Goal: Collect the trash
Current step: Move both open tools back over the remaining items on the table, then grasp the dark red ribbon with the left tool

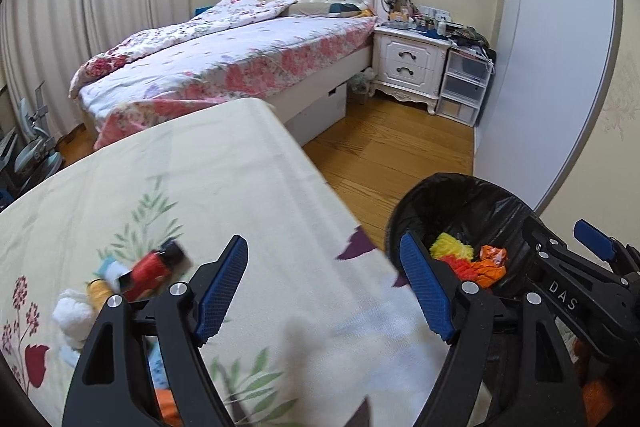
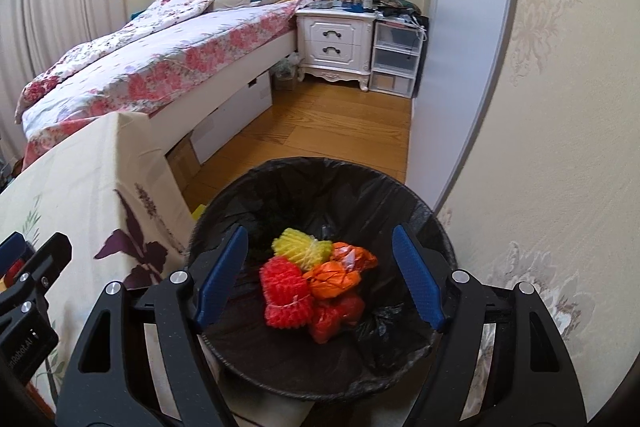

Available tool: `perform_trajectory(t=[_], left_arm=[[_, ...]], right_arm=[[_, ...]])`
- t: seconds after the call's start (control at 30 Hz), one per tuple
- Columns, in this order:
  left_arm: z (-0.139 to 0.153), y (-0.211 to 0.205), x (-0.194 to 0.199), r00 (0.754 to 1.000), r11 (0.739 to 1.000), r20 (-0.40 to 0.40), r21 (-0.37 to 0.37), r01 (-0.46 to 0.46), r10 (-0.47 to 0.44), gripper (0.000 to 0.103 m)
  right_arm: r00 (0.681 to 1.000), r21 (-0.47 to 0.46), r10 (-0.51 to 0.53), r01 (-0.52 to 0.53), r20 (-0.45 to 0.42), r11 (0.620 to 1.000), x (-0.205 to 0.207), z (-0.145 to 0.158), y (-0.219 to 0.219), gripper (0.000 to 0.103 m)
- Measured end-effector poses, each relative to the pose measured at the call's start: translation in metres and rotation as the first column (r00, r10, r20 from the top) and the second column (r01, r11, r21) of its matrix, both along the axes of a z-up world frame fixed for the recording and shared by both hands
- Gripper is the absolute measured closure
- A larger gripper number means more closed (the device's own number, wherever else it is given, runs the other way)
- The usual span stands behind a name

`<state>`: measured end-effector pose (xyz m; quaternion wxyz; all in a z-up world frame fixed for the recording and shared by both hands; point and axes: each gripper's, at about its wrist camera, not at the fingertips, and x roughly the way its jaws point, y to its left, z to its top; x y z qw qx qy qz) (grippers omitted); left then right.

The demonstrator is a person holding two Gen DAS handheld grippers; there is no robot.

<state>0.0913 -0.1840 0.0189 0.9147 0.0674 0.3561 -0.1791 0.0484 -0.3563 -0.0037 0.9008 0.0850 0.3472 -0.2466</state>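
My right hand-held gripper [image 2: 320,275] hangs over the black-lined bin [image 2: 424,207], jaws apart and empty; inside the bin lie red [image 2: 286,291], yellow [image 2: 300,245] and orange [image 2: 340,273] pieces of trash. My left hand-held gripper [image 1: 324,285], also apart and empty, sits above the floral-clothed surface [image 1: 200,167], where more trash [image 1: 132,275] waits beside its left finger.

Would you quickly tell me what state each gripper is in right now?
Left gripper: open, nothing between its jaws, above the tablecloth.
Right gripper: open, holding nothing, over the trash bin.
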Motion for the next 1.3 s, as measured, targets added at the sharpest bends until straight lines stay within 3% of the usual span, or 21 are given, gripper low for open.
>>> perform_trajectory(t=[0.17,0.53,1.03,1.3], left_arm=[[0.006,0.034,-0.009,0.999,0.999,0.011,0.003,-0.053,0.053,0.027],[0.011,0.101,-0.036,0.989,0.988,0.009,0.012,-0.151,0.151,0.026],[-0.012,0.131,-0.087,0.979,0.977,0.001,0.059,-0.204,0.204,0.024],[-0.032,0.136,-0.086,0.975,0.977,-0.071,0.059,-0.207,0.210,0.023]], right_arm=[[0.998,0.000,0.065,-0.065,0.008,0.998,-0.003,0.004,0.026,0.024],[0.980,0.014,0.198,-0.198,-0.002,0.980,-0.016,0.003,0.082,0.024],[0.963,0.035,0.270,-0.269,-0.011,0.962,-0.059,-0.011,0.116,0.024],[0.955,0.045,0.295,-0.293,-0.025,0.955,-0.064,-0.019,0.126,0.024]])
